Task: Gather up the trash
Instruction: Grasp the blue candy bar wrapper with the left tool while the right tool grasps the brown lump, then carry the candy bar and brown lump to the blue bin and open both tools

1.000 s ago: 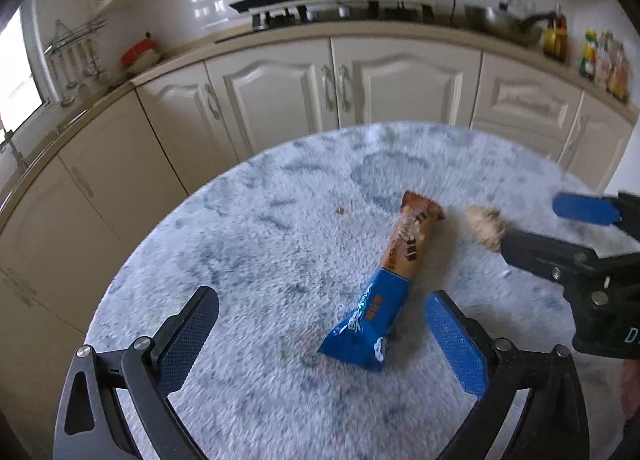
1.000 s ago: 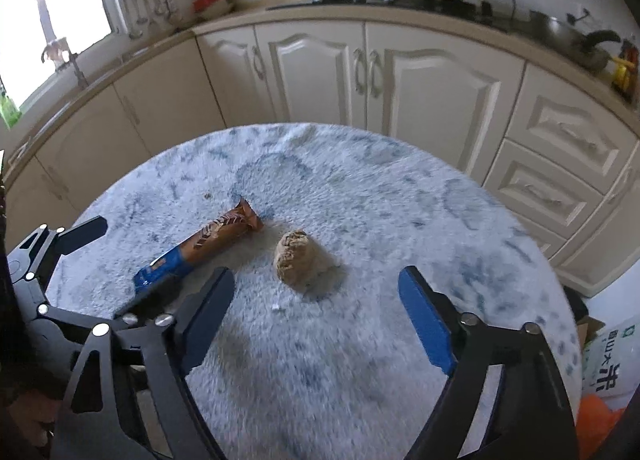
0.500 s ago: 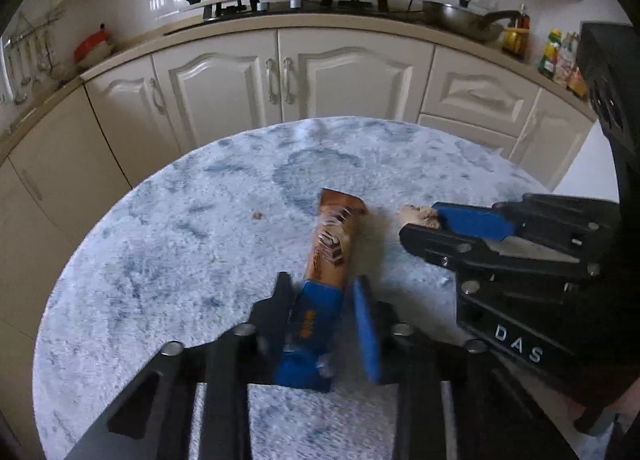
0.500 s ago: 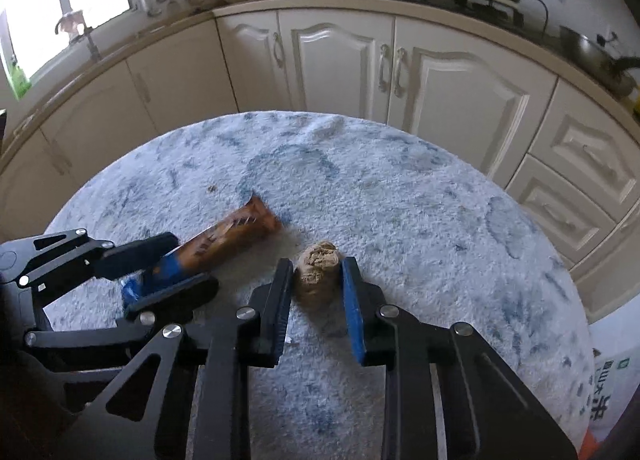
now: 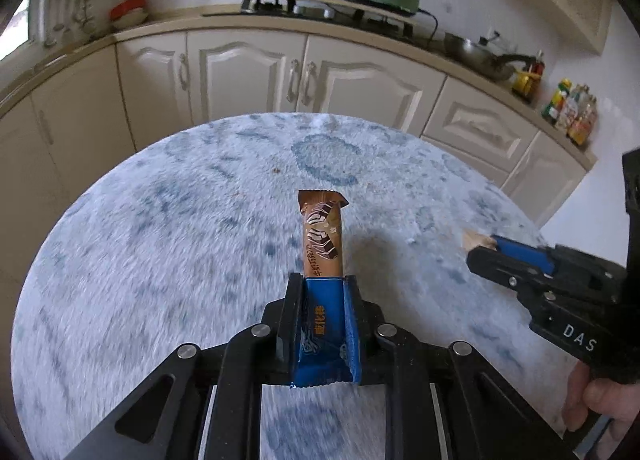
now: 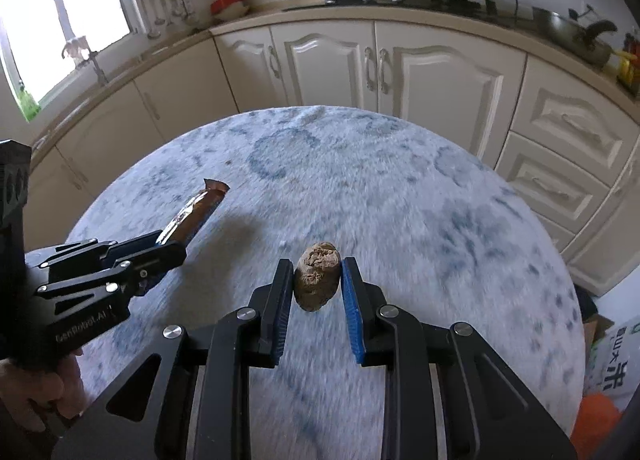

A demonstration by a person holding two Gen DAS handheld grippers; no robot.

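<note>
The left gripper (image 5: 323, 286) has just been closing, and its jaws now clamp the blue end of the snack wrapper (image 5: 322, 236). A second ago those jaws stood wide on either side of the wrapper, which lay flat on the table (image 5: 160, 227). The wrapper now projects forward from the jaws, with its brown torn end pointing toward the far edge of the table. It appears to be lifted clear of the fuzzy cover, since a shadow lies apart from it on the right.

The right gripper (image 6: 316, 280) closed in the first half of that second and now grips the brown lump (image 6: 317, 275) between its two pads. A second ago the lump sat on the table ahead of wide jaws. It now appears to be raised off the cover, near the middle of the table.

In the right wrist view, the left gripper (image 6: 168, 250) shows at the left side of the table with the wrapper (image 6: 196, 211) slanting up out of it. In the left wrist view, the right gripper (image 5: 486, 250) shows at the right edge, with a pale tip of the lump just visible at its jaws.

Apart from a few small crumbs toward the far edge, no other litter shows on the table. The pick-up step therefore appears complete for both items. The likely next step is carrying them to a bin; no bin is visible. The wrapper is light and thin, so it could slip if the grip loosens.
</note>
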